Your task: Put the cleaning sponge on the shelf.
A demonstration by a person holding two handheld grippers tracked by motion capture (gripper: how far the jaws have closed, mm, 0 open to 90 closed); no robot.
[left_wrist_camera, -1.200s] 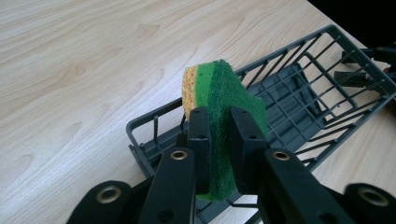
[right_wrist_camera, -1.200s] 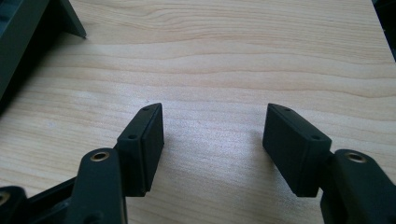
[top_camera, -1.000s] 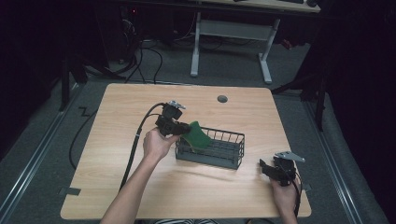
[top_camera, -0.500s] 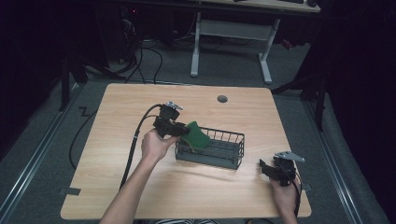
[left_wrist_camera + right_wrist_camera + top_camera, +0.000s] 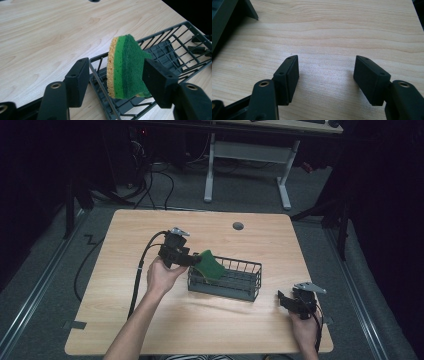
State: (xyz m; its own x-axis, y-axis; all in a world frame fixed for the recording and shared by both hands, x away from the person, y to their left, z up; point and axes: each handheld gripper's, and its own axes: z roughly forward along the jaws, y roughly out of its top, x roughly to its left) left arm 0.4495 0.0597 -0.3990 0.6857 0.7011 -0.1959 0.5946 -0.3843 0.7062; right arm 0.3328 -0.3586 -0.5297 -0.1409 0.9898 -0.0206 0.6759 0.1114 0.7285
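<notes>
A green and yellow sponge (image 5: 210,265) stands on edge over the left end of a dark wire basket (image 5: 250,266) in the middle of the table. My left gripper (image 5: 196,259) reaches it from the left. In the left gripper view the sponge (image 5: 125,67) sits between the jaws of the left gripper (image 5: 116,66), which have just been opening. The left pad stands clear of it with a gap, and the right pad is right beside its green face. My right gripper (image 5: 281,298) rests open near the table's front right corner. Between the jaws of the right gripper (image 5: 328,62) lies bare wood.
The basket (image 5: 175,50) has an open grid floor and low walls. A round grommet hole (image 5: 238,226) sits at the back of the wooden table (image 5: 125,320). The left gripper's cable (image 5: 137,275) trails toward the front left. Dark floor lies beyond the table edges.
The left gripper's jaws look wider apart around the sponge, which stays over the basket's left end. Both hands and the basket have kept their places.
</notes>
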